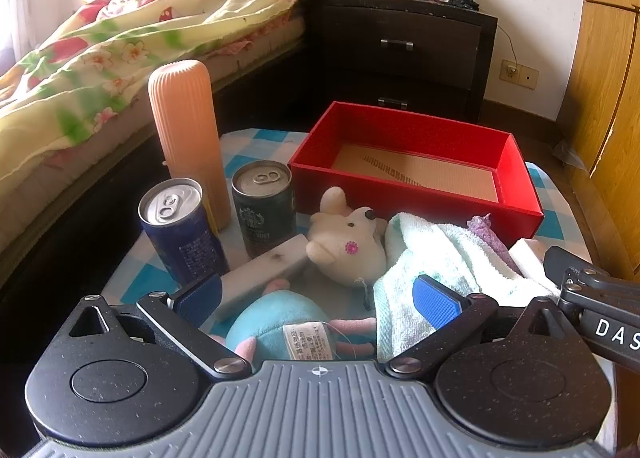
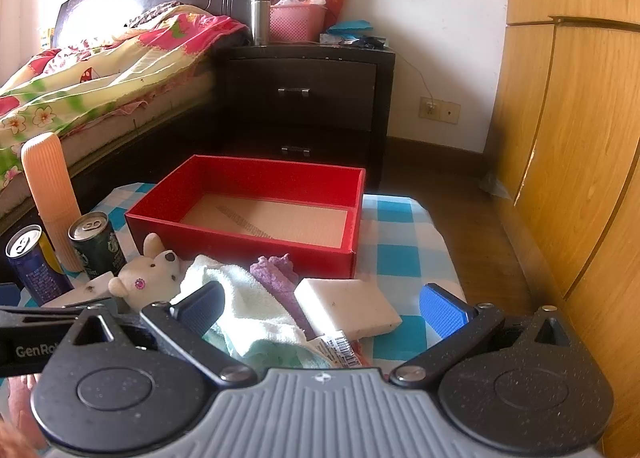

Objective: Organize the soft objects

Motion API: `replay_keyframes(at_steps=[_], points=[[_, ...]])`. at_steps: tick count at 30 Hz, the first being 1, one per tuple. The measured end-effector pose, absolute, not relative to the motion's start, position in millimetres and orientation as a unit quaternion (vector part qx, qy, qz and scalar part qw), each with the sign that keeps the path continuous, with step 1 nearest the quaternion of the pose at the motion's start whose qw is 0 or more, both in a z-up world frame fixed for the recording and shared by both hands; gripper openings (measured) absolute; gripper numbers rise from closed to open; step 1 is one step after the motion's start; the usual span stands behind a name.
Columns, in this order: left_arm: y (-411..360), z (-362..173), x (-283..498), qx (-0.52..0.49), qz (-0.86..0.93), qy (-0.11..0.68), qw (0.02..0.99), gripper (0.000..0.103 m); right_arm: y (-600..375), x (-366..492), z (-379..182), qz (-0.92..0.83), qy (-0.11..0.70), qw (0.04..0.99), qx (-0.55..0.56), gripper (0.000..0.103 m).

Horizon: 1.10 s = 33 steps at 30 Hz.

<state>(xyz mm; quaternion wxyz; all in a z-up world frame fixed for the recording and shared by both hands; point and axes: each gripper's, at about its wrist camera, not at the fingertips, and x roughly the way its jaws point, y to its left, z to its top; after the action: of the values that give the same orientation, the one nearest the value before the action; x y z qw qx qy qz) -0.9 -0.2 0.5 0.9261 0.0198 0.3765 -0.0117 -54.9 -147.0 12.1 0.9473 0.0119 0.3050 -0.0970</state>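
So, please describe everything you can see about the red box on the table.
The red box is an open, lidless rectangular tray that looks like cardboard, with low red walls inside and out. Its floor is tan with a dark dotted diagonal stripe, and nothing lies in it. It sits flat on the blue-and-white checked cloth, at the far side of the table. The purple knitted piece and the pale towel lie just before its near wall; whether they touch it I cannot tell.

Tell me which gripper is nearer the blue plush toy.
Left. The left gripper hangs open right over the blue plush toy; the right gripper sits over the towel beside it.
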Motion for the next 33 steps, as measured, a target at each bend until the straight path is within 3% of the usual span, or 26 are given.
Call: replay_keyframes(at_steps=[33], points=[[2.2,1.1,-5.2,0.028,-0.013,0.368,0.929,0.097,-145.5,-58.1,11.1,-0.097,0.289,0.952,0.012,0.085]])
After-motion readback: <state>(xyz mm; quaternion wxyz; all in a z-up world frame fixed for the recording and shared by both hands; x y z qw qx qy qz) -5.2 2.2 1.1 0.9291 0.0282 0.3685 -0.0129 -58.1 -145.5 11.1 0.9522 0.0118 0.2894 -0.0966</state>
